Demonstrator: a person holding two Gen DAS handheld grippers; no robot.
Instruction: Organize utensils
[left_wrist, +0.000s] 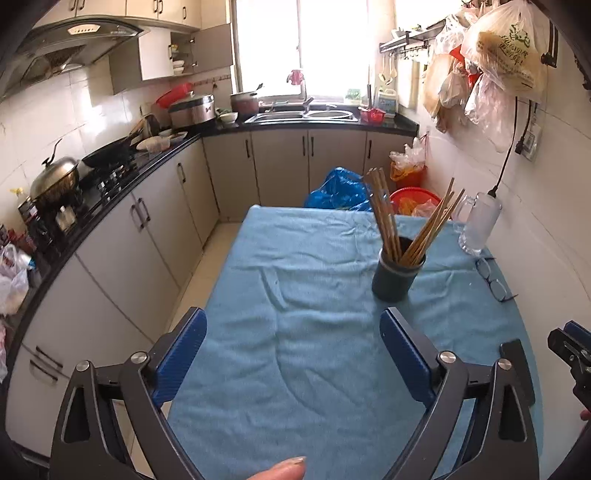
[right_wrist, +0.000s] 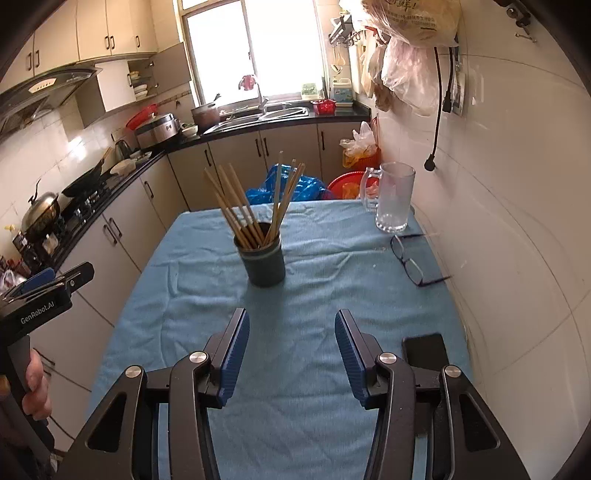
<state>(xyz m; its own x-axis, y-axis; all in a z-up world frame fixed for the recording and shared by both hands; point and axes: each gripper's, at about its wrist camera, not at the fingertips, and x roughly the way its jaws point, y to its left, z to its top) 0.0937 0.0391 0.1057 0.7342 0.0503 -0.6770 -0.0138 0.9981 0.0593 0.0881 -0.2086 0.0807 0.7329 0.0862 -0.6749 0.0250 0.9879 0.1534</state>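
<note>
Both grippers (left_wrist: 293, 325) (right_wrist: 291, 325) spread, empty, before one holder (right_wrist: 264, 264) of chopsticks (right_wrist: 236, 206).

"GenRobot.AI" was printed in white on the black body of the left gripper (right_wrist: 44, 291) seen in the right wrist view, while green characters were seen on a hanging plastic bag (left_wrist: 506, 48) by the wall but could not be read clearly.
</note>
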